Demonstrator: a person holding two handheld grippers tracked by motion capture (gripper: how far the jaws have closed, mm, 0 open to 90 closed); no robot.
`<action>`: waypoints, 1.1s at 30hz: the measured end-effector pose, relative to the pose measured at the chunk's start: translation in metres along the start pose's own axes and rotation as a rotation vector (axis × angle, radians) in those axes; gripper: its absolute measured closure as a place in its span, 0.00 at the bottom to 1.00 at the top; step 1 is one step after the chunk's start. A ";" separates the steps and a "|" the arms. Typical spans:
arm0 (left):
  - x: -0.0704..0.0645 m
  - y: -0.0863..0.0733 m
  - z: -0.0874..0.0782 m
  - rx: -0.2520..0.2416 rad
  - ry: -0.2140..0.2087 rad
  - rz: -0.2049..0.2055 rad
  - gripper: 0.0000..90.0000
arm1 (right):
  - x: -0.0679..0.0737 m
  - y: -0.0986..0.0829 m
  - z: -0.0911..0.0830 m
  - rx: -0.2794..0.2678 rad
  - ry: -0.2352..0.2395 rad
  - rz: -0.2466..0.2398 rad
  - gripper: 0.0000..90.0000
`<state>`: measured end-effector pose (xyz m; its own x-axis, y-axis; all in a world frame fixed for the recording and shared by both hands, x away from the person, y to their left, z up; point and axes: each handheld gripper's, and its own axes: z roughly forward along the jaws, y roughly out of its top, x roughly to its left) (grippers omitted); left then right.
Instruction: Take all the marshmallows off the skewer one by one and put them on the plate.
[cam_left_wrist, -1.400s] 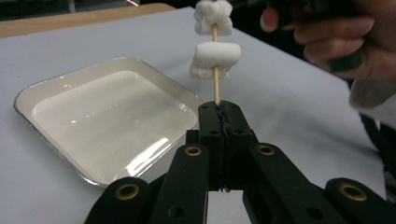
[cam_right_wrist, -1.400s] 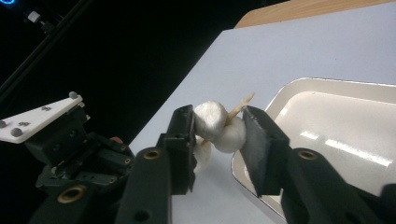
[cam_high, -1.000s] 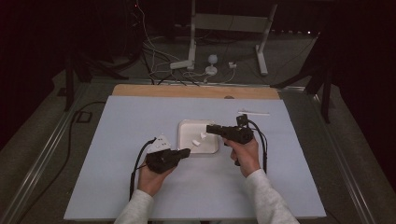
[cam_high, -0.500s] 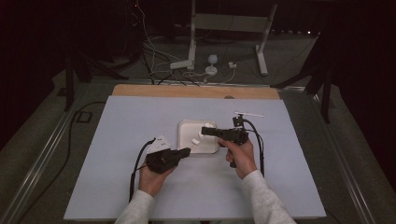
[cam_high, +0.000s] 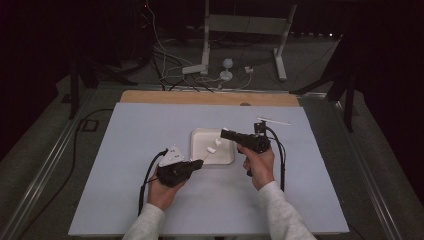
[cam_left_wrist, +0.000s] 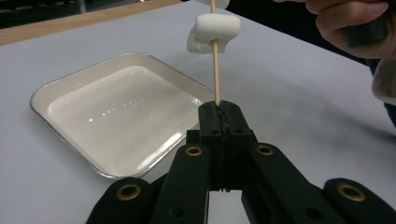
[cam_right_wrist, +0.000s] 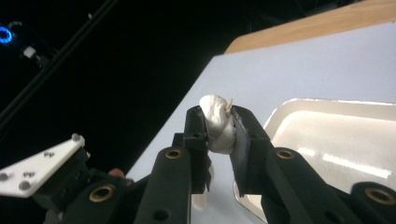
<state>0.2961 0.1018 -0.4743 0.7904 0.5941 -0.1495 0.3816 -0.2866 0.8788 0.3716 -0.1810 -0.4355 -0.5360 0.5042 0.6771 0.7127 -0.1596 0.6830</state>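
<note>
My left gripper is shut on the base of a thin wooden skewer that points up and away over the tray. One white marshmallow sits threaded on the skewer. My right gripper is shut on a second marshmallow, and the skewer's tip pokes out of its top. In the high view the left gripper is at the white tray's near left corner, and the right gripper hovers over its right side, holding its marshmallow above the threaded marshmallow.
The white square tray lies mid-table on a pale blue mat. A spare skewer lies on the mat behind the right hand. A wooden strip edges the far side. Cables and stand legs are on the floor beyond.
The right gripper has moved left and slightly nearer with its marshmallow, onto the skewer's tip over the tray. The left gripper has stayed put.
</note>
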 end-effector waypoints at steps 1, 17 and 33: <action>0.000 0.000 0.000 0.002 0.004 0.003 1.00 | 0.001 0.000 0.000 -0.008 -0.002 0.001 0.87; -0.002 -0.001 -0.001 0.048 0.075 0.061 1.00 | 0.004 -0.001 0.000 -0.076 -0.054 -0.038 0.88; -0.003 -0.003 -0.001 0.095 0.132 0.105 1.00 | 0.003 0.001 0.000 -0.100 -0.123 -0.083 0.90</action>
<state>0.2921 0.1018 -0.4756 0.7605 0.6493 0.0068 0.3491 -0.4177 0.8388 0.3707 -0.1795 -0.4333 -0.5278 0.6179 0.5828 0.6165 -0.1932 0.7633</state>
